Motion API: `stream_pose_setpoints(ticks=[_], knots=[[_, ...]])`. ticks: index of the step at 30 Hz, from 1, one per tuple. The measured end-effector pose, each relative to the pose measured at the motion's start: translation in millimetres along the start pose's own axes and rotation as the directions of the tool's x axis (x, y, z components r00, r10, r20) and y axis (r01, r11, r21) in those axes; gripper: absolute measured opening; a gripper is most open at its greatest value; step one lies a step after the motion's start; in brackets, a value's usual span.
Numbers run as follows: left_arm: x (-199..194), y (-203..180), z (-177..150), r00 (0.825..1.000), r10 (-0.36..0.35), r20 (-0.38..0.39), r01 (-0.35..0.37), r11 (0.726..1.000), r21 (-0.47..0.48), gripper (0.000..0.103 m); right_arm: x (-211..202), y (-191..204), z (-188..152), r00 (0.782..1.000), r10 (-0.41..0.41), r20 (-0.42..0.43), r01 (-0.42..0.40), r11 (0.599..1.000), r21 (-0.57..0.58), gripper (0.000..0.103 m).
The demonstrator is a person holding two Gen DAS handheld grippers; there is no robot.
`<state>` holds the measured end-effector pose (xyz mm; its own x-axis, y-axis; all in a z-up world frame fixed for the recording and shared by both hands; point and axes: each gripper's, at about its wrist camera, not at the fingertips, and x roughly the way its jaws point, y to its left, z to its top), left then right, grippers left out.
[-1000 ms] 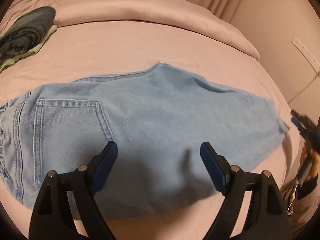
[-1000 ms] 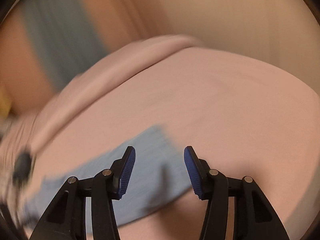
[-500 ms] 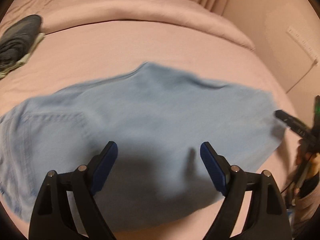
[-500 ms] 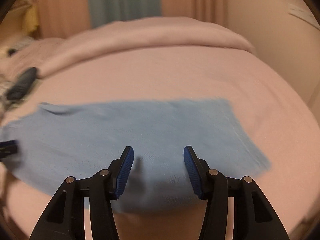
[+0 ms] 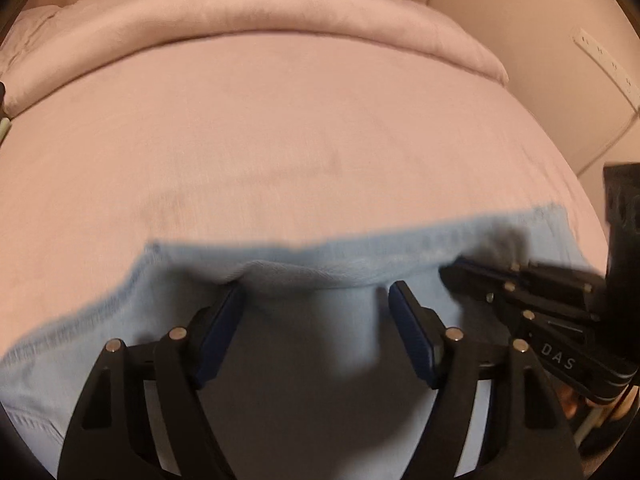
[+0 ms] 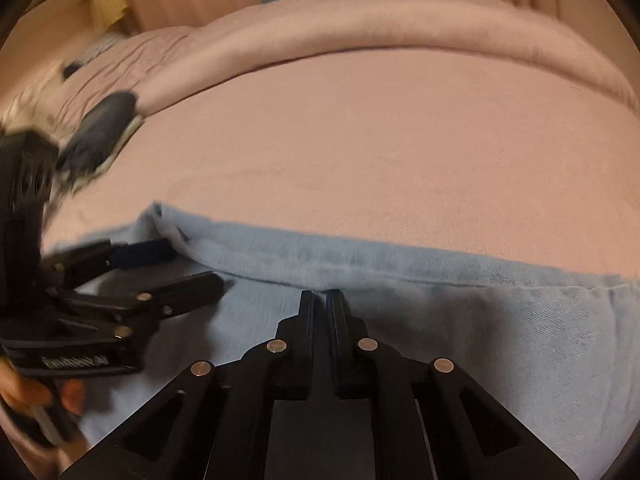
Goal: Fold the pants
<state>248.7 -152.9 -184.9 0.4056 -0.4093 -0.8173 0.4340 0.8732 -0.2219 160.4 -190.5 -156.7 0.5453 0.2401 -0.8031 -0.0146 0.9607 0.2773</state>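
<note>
Pretty dim, warm pinkish indoor light, with soft dark shadows pooling right under and between the jaws, motion blur smearing everything off to their sides, and heavy fisheye bending with black vignette at the corners.

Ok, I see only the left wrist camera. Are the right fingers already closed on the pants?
Observer: Yes. The right gripper has just been closing; its fingers now seem shut on the folded edge of the pants.
Operator: And is something else lying on the bed?
Observer: A dark pile of clothes lies apart from the pants, beside the rolled blanket.
</note>
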Motion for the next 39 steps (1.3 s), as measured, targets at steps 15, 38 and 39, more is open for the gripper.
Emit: stream_pose_setpoints(ticks=[15,38,39], knots=[[-53.7,37.1,2.0,0.994,-0.033,0.1,0.046,0.99,-0.133,0.075,-34.9,-24.8,7.6,0.987,-0.001,0.158,-0.027,0.985,0.17,0.003],[-125.3,41.9,-143.6,0.988,0.103,0.114,-0.098,0.994,-0.052,0.081,-86.7,47.3,-97.4,0.988,-0.004,0.157,0.021,0.994,-0.109,0.028],[-122.6,38.2,-147.2,0.986,0.124,0.11,-0.119,0.992,-0.053,0.082,-85.2,58.1,-108.6,0.987,0.018,0.16,0.007,0.988,-0.156,0.028]])
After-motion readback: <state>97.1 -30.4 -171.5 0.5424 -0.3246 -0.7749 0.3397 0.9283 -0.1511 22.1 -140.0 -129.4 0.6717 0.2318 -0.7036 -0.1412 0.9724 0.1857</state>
